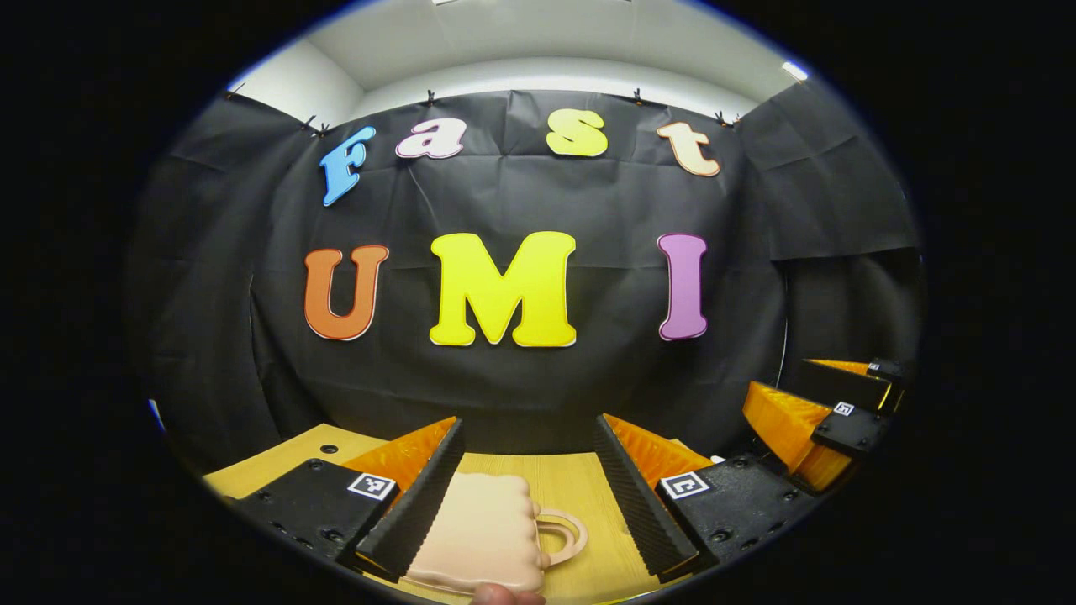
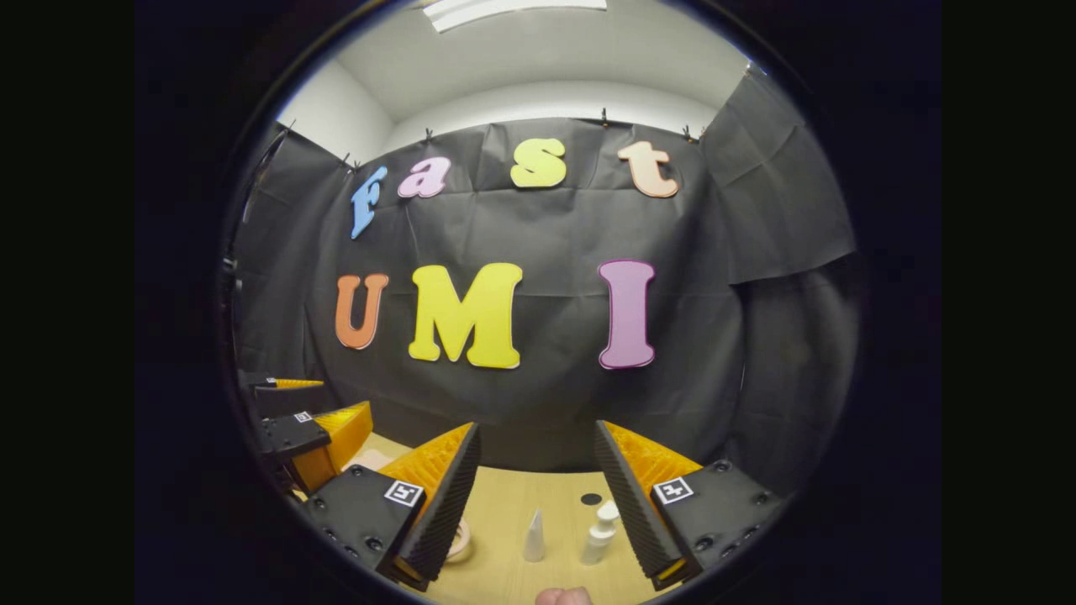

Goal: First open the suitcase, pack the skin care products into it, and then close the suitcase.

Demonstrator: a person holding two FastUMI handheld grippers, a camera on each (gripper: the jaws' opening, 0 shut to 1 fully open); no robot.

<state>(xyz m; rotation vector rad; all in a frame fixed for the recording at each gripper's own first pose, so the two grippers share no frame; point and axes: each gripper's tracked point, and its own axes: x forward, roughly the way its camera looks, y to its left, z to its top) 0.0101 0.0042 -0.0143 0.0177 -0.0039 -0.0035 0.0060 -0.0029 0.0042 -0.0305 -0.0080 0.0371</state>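
Observation:
A small cream-pink suitcase [image 1: 487,529] with a loop handle [image 1: 565,533] lies shut on the wooden table [image 1: 580,483], just below and between the fingers of my left gripper [image 1: 530,491], which is open. My right gripper [image 2: 538,496] is open too, held above the table. Between its fingers stand two skin care products: a white cone-shaped tube [image 2: 535,538] and a white pump bottle [image 2: 600,533]. A bit of the suitcase handle [image 2: 460,540] peeks out beside its left finger. The right gripper [image 1: 828,420] appears at the right of the left gripper view, and the left gripper [image 2: 307,428] at the left of the right gripper view.
The black cloth wall closes off the back of the table. A dark round hole [image 2: 591,499] marks the tabletop behind the pump bottle, another hole [image 1: 329,449] lies at the far left. A fingertip [image 1: 504,596] shows at the bottom edge.

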